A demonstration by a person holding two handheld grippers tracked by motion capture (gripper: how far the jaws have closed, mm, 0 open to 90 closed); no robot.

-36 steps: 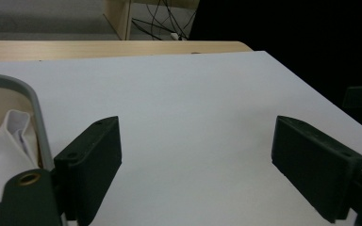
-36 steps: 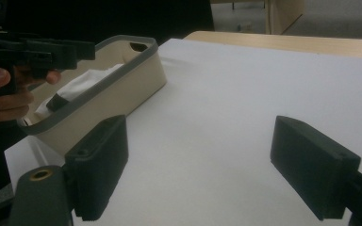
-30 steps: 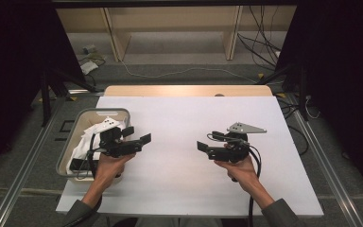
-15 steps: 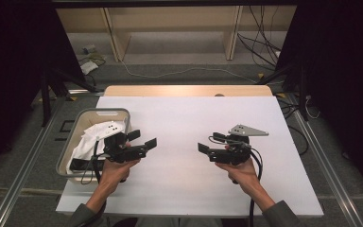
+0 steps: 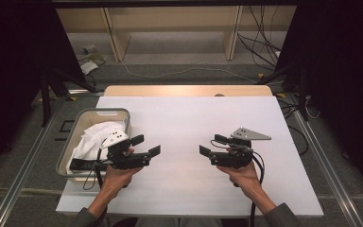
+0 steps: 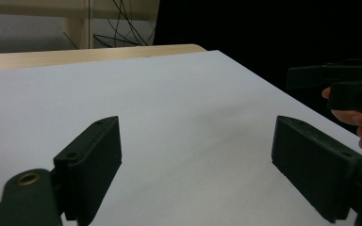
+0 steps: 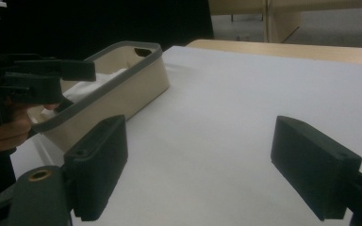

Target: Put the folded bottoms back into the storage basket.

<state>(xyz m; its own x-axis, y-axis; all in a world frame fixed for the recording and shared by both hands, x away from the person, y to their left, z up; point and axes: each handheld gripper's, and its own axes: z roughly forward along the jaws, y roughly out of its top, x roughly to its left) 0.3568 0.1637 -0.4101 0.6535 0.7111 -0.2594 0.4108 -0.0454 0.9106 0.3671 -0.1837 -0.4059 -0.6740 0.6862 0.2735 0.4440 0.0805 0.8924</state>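
We see beige bin [image 5: 78,124] just left of left gripper [image 5: 146,146], white cloth [image 5: 94,137] inside. No readable writing. Left gripper jaws wide apart, nothing between; right gripper [image 5: 208,147] same. Bare white table [image 5: 179,118] between both grippers and ahead, near edge close behind hands.

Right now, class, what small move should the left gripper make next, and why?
Probably swing the left gripper back over the basket toward the white cloth. Its jaws stand open with nothing between them, and the cloth lying in the basket is the thing nearest to it.
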